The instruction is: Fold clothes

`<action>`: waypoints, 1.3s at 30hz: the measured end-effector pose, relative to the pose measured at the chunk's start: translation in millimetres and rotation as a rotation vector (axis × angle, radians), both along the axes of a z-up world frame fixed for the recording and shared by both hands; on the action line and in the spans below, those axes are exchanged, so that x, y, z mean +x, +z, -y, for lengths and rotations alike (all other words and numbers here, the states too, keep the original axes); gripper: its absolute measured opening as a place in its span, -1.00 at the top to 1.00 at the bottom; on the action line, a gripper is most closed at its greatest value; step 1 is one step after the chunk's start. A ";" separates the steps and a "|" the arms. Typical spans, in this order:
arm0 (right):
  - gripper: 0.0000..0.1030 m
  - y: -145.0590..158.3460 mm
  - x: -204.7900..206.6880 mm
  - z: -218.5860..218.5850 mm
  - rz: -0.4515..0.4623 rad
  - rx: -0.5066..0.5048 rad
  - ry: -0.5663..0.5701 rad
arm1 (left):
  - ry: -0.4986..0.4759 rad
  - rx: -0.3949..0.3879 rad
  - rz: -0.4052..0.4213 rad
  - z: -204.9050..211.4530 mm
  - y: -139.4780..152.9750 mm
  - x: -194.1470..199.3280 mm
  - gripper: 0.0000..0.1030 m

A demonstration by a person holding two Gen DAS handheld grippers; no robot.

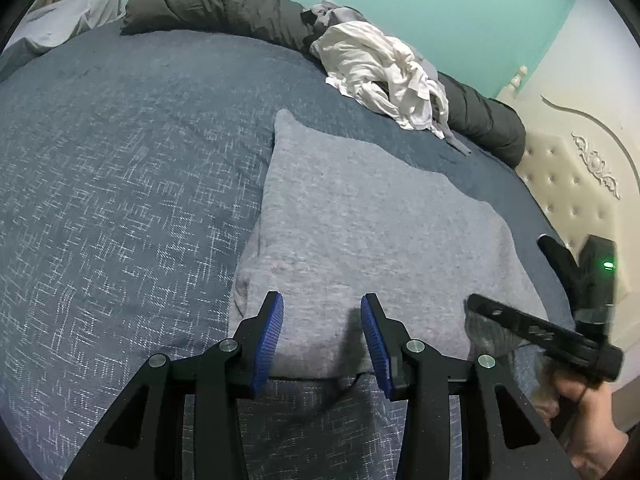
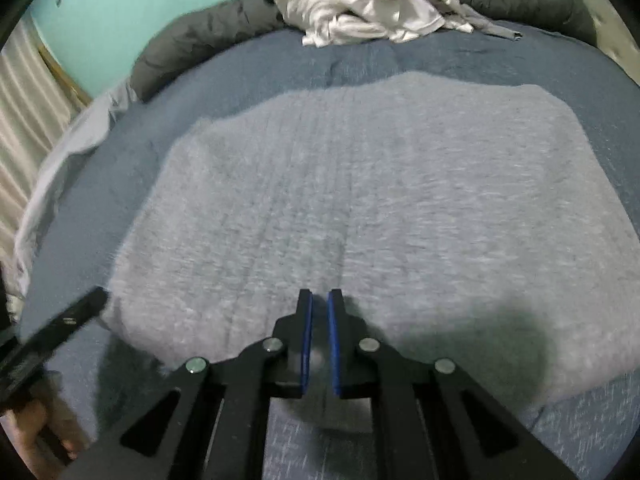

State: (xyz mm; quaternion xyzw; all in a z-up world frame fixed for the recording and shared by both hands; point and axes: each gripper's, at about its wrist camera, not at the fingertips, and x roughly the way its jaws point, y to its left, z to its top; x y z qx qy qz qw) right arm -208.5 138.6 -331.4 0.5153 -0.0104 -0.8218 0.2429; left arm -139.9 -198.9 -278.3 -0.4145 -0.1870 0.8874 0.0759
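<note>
Where the left wrist view looks down: left hand-held gripper (image 1: 322,308), jaws apart and empty, over grey folded garment (image 1: 360,220) on bed (image 1: 120,160). Right wrist view: right hand-held gripper (image 2: 319,300), jaws nearly together; whether they pinch the garment is unclear.

Left gripper (image 1: 322,300) fingers apart, angled down; right gripper (image 2: 319,296) nearly closed.

No legible text or labels anywhere.
</note>
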 end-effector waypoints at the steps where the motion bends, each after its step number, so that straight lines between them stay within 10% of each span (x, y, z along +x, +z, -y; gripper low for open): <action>1: 0.87 -7.9 -0.8 1.2 0.013 0.013 -0.003 | 0.000 0.001 0.000 0.6 0.5 0.1 0.14; 39: 0.90 -10.3 43.8 -7.3 -0.047 0.026 -0.030 | 0.026 0.037 -0.003 21.5 2.3 -0.2 0.10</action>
